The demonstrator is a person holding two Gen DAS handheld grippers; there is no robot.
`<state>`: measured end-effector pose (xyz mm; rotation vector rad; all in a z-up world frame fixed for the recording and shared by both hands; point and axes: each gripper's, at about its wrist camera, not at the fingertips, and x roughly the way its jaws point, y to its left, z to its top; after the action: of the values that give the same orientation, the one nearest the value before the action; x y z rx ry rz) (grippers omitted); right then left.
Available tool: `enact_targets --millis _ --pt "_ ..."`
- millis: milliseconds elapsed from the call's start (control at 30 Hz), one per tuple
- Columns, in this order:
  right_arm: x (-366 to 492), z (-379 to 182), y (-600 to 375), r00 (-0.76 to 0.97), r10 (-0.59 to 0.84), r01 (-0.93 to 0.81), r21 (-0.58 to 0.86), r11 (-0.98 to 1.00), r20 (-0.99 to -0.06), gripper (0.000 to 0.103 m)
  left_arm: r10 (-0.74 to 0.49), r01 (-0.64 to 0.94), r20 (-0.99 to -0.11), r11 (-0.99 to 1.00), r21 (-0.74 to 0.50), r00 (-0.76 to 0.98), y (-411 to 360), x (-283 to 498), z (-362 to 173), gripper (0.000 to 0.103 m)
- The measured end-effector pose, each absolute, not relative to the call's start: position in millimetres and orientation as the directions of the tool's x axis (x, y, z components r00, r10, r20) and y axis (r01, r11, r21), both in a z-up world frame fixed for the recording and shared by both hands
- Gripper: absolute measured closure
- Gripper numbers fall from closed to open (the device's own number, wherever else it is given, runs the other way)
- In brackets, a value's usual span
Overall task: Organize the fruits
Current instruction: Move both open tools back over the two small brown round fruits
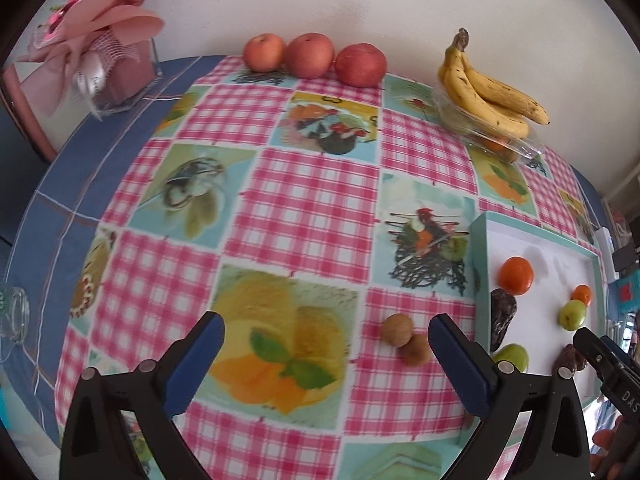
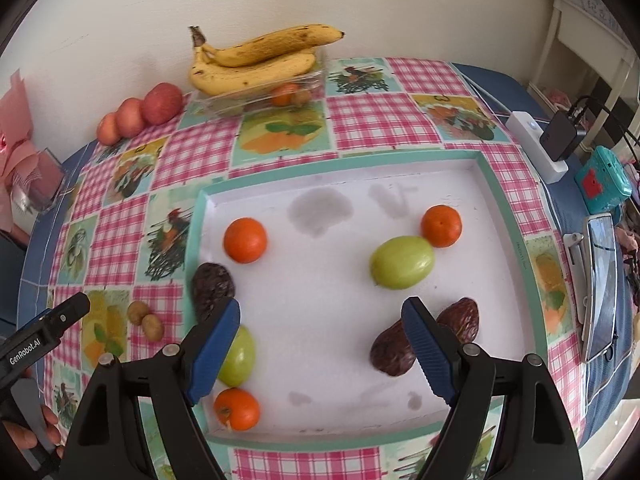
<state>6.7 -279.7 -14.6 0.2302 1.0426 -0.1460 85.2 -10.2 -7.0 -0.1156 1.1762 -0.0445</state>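
Right wrist, green fruit (image 2: 401, 263) lengthwise left-right

A lived-in home room with a dining tabletop.

A pink-checked, fruit-printed oilcloth (image 1: 304, 208) covers the tabletop; a pink ribbon-wrapped flower bouquet (image 1: 92, 20) stands upper left, and a white power strip (image 2: 536, 148) and white wooden furniture (image 2: 580, 28) sit at right.

Left gripper (image 1: 326, 344) hangs with its blue-padded fingers (image 1: 198, 356) spread wide, nothing between them. Right gripper (image 2: 320, 334) matches it, jaws parted wide and empty, blue pads (image 2: 426, 344) angled outward. In the right wrist view the left tool's black body pokes in at the lower left edge, a hand (image 2: 38, 430) wrapped around its grip, fingers curled.
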Motion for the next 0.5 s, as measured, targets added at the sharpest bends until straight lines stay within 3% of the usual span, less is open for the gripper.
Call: enact_targets --millis 500 --pt "-22.4 -11.8 -252.6 0.503 0.021 0.193 0.137 0.972 -0.864 0.019 -0.116 -0.016 -0.911 0.991 -0.133 0.395 8.1 55.2 2.2 0.0"
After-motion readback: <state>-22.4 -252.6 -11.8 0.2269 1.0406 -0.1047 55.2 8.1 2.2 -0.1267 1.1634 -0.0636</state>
